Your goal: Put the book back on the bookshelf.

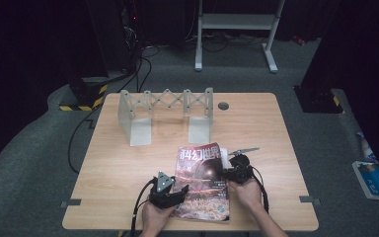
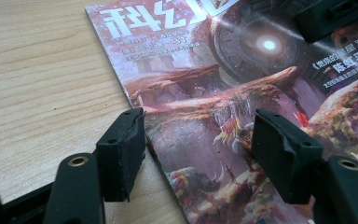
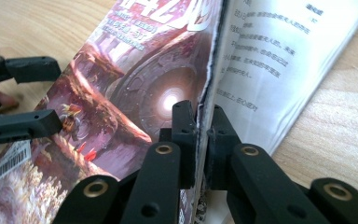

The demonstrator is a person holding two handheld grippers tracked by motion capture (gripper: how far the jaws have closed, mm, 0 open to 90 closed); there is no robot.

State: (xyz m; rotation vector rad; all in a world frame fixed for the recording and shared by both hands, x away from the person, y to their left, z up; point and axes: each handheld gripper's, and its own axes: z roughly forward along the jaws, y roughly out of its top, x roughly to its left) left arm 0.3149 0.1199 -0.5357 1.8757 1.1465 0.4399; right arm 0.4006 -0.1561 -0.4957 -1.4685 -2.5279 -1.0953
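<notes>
Right gripper (image 3: 203, 135), clamped on the cover (image 3: 135, 88) edge, should lift slowly while the open left gripper (image 2: 198, 156) steadies the magazine (image 1: 202, 182) spine.

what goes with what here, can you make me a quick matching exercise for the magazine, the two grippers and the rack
Things:
1. left gripper
2. right gripper
3. magazine
4. expanding rack

States or places:
a. shut on the front cover's edge, lifting it off the pages
b. standing empty at the far side of the table
c. open, fingers straddling the spine-side edge
d. lying at the near edge, cover partly raised

Pairs: 1-c, 2-a, 3-d, 4-b
</notes>
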